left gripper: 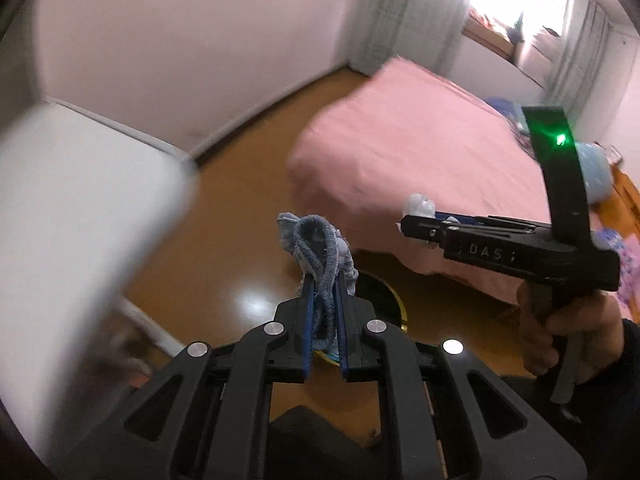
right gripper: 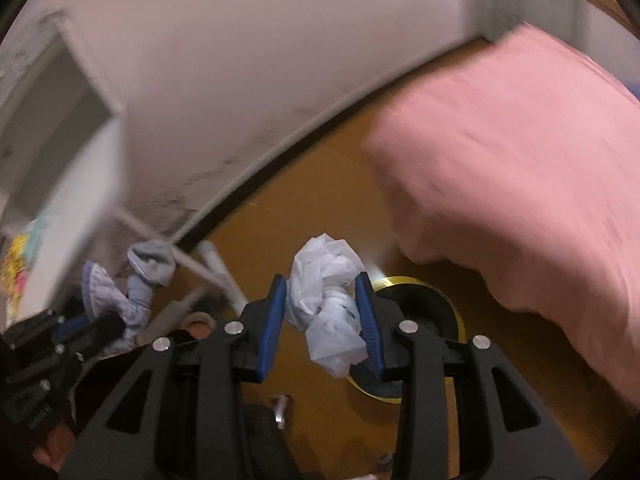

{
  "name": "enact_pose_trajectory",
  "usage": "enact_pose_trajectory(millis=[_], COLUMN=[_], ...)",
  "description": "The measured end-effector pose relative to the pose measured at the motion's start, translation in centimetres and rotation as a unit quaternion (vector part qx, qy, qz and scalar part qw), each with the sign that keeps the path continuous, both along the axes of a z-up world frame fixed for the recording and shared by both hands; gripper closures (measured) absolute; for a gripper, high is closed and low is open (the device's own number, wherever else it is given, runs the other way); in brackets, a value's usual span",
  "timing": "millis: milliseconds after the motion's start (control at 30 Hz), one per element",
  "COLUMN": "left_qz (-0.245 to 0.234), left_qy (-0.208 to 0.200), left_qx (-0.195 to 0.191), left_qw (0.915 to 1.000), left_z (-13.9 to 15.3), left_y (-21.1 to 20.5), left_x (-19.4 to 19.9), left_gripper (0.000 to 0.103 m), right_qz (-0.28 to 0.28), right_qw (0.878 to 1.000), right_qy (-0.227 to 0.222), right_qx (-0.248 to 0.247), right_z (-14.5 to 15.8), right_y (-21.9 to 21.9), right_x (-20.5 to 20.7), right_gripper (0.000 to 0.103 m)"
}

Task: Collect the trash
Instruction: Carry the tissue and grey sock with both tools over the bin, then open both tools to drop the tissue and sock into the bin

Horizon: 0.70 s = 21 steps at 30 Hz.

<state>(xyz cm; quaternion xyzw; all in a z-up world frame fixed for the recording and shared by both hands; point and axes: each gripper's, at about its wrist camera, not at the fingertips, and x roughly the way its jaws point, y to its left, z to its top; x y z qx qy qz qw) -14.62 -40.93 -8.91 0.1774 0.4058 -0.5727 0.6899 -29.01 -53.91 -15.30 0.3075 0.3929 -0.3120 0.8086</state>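
At the far left stands a white shelf unit (right gripper: 60, 152), blurred, against a pale wall (left gripper: 180, 40). The left tongs (left gripper: 324, 276) are pressed together on a crumpled blue-grey cloth (left gripper: 320, 252), pinching it between their blue pads; a looped elastic band of the cloth hangs down between the fingers. In the right wrist view the same left tongs (right gripper: 94, 322) show at the lower left edge with the blue-grey cloth (right gripper: 140, 280) bunched at their tip.

Below and just behind the tongs sits a round dark bin with a gold rim (right gripper: 420, 280) on the wooden floor (left gripper: 248, 208). The right tongs (right gripper: 326, 298) stand partly spread and pinch a crumpled white wad of tissue or plastic (right gripper: 328, 304) between their blue pads, directly above the bin's near edge. In the left wrist view the right tongs (left gripper: 416, 220) reach in from the right, held by a hand (left gripper: 560, 328) in a dark sleeve, the white wad (left gripper: 418, 206) at their tip.

To the right lies a bed under a pink cover (left gripper: 420, 140), and beyond it a bright window (left gripper: 520, 0) with curtains.
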Motion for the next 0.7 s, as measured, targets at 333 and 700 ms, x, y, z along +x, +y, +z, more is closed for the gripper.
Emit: enact_pose_trajectory(millis=[333,700], left_qz=[-0.042,-0.039], left_qy=[0.070,0.095], left_qx=[0.087,0.115], left_qw=[0.9929,0.9881], left_z=[-14.3,-18.0], left_y=[-8.1,-9.3], left_x=[-2.6,-3.1], left_gripper=[0.094,0.094], right_qz=[-0.078,-0.088], right_qw=[0.989,0.985], right_qy=[0.077,0.091], right_qx=[0.103,0.119], right_z=[-8.2,-9.6], right_y=[-4.4,-5.1], right_x=[-4.6,-4.2], right_gripper=[0.067,0.067])
